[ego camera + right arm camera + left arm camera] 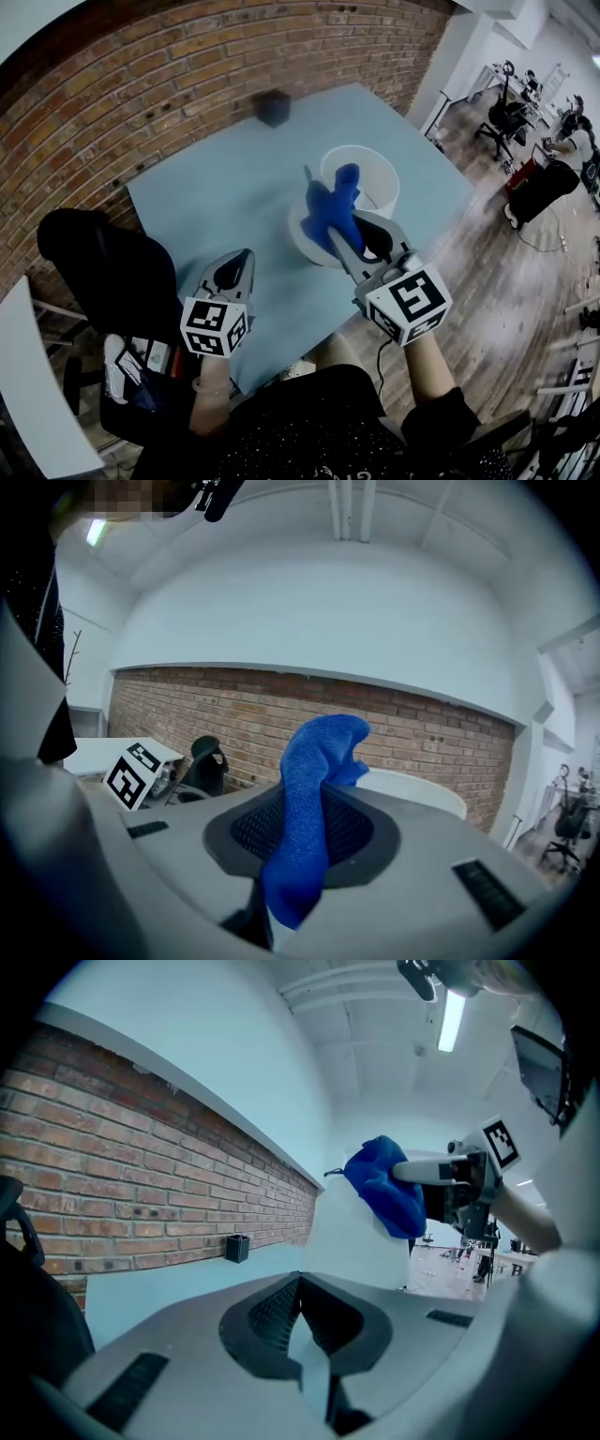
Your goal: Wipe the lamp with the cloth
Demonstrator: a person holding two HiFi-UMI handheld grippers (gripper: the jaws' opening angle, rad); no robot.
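Grips the cloth [330, 208] in the right tongs [339, 232], shut hard on one fold, and lays it against the lamp [375, 176] right at the tips, on the near side of the shade. Holds the left tongs [243, 257] closed on nothing, well left of the right tongs and short of the lamp, over the near part of the worktop [206, 202].

Risks tipping the lamp, or skating it across the worktop, with a sideways stroke high on the shade, given no brace from the left tongs. Risks losing the cloth too, with only a narrow fold pinched and the tail hanging loose below the grip. Might scrape bare tips on the shade past the bunched cloth.

Hides the contact patch under the cloth itself in the head view. Shows no stem or bulb anywhere. Gives only a pale sliver of lamp past the cloth in the right gripper view. Leaves a small dark box [272, 107] beyond the lamp, far from both tongs, too small to identify.
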